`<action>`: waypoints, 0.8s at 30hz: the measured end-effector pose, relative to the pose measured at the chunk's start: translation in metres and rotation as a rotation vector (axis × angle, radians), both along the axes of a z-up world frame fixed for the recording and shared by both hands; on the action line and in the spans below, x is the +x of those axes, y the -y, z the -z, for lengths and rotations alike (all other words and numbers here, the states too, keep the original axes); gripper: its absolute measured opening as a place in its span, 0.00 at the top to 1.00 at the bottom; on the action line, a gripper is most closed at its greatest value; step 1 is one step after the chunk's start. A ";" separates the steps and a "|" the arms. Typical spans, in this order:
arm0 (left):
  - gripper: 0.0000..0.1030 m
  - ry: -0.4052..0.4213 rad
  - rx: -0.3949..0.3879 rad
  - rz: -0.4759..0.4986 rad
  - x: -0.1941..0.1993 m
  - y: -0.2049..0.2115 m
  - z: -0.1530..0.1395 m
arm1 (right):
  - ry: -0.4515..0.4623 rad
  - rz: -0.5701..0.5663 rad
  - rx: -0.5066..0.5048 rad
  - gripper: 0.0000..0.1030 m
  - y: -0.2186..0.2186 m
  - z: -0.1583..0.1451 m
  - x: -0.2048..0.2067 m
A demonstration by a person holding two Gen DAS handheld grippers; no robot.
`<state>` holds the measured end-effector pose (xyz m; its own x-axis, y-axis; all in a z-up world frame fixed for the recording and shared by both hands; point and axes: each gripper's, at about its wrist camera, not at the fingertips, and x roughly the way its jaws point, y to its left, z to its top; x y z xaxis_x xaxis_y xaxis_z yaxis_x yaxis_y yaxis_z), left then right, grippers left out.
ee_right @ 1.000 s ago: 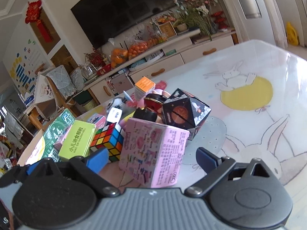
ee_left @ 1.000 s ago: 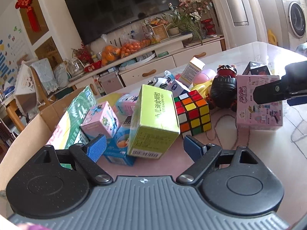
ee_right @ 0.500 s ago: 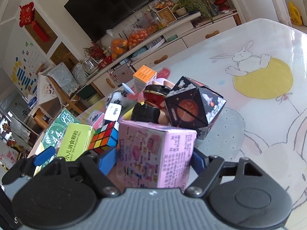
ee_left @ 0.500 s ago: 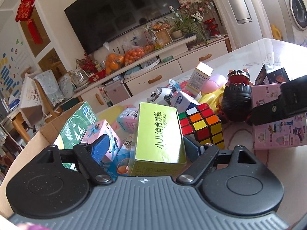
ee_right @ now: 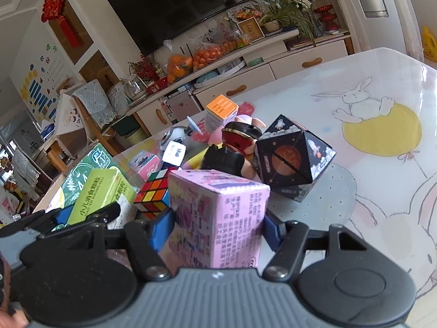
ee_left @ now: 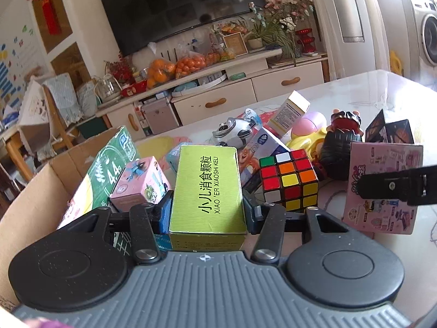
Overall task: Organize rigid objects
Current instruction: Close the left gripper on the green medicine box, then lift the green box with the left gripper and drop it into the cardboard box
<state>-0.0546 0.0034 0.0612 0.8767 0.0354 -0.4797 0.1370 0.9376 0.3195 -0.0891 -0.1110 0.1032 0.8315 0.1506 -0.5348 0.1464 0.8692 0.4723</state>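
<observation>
My left gripper point(ee_left: 206, 213) is closing on a lime-green box point(ee_left: 207, 180) with black lettering; both blue pads touch its long sides and its near end sits between them. In the right wrist view my right gripper point(ee_right: 215, 227) is closing on a pink printed carton point(ee_right: 218, 213), with a blue pad against each side. That pink carton point(ee_left: 382, 164) also shows at the right of the left wrist view, with a black finger point(ee_left: 396, 184) of the right gripper across it. A Rubik's cube point(ee_left: 288, 180) stands between the two boxes.
An open cardboard box point(ee_left: 35, 199) at the left holds a green pack point(ee_left: 109, 164) and a small pink box point(ee_left: 142, 183). Behind the cube lie a black-and-red figure point(ee_left: 341, 147), a dark faceted box point(ee_right: 292, 164), a silver toy point(ee_left: 235, 131) and an orange-topped carton point(ee_right: 221, 112). The rabbit-print table point(ee_right: 382, 191) stretches to the right.
Both grippers went from wide open to closed on their boxes. The left one advanced around the green box and rose slightly; the right one moved in around the pink carton.
</observation>
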 end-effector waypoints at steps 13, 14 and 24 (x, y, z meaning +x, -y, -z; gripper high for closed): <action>0.40 -0.035 -0.217 0.023 -0.027 -0.038 -0.048 | 0.025 -0.031 -0.166 0.54 -0.033 -0.013 -0.007; 0.40 -0.033 -0.231 0.027 -0.031 -0.041 -0.053 | 0.029 -0.030 -0.182 0.54 -0.036 -0.014 -0.008; 0.40 0.004 -0.340 0.054 -0.054 -0.068 -0.088 | 0.090 -0.018 -0.270 0.59 -0.062 -0.033 -0.014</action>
<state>-0.1081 0.0718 0.1491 0.8747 -0.1724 -0.4529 0.1884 0.9820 -0.0099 -0.1034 -0.0492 0.1366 0.8759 0.0279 -0.4816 0.0976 0.9674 0.2336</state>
